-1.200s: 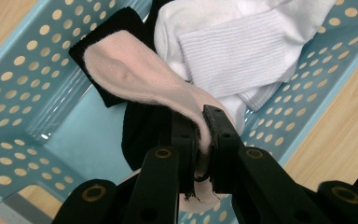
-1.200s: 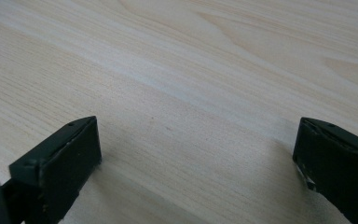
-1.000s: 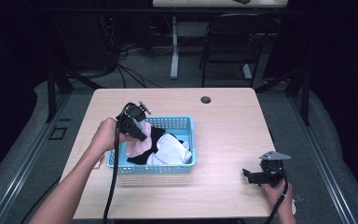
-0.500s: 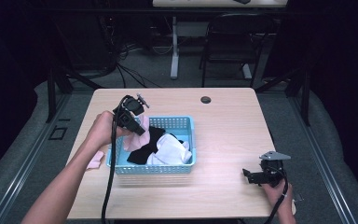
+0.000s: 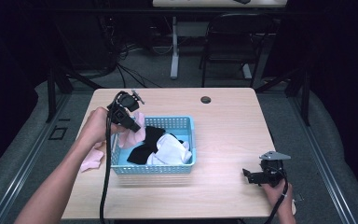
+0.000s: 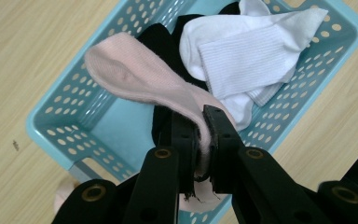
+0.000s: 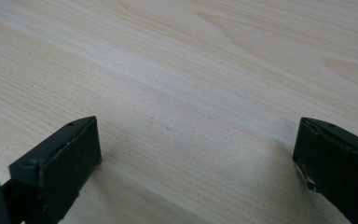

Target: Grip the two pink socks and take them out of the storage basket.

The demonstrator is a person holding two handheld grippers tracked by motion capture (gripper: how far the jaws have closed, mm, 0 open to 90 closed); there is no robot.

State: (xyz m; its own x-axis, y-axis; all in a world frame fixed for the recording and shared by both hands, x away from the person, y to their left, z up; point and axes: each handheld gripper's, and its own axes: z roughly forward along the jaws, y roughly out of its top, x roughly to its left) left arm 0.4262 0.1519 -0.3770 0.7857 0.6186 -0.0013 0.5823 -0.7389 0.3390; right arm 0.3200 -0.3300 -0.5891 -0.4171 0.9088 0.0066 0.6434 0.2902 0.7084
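My left gripper is shut on a pink sock, which hangs from its jaws over a light blue perforated basket. In the high view this gripper hovers above the basket's left end, and the pink sock dangles inside the rim. White socks and a black sock lie in the basket. A second pink sock lies on the table left of the basket. My right gripper rests near the table's front right, and its jaws stand wide apart over bare wood.
A small black round cap sits near the table's far edge. A dark chair and a desk leg stand beyond the table. Bare wood lies between the basket and my right gripper.
My left hand has risen and drawn slightly toward the basket's left end, lifting the pink sock higher. The right gripper has stayed still.
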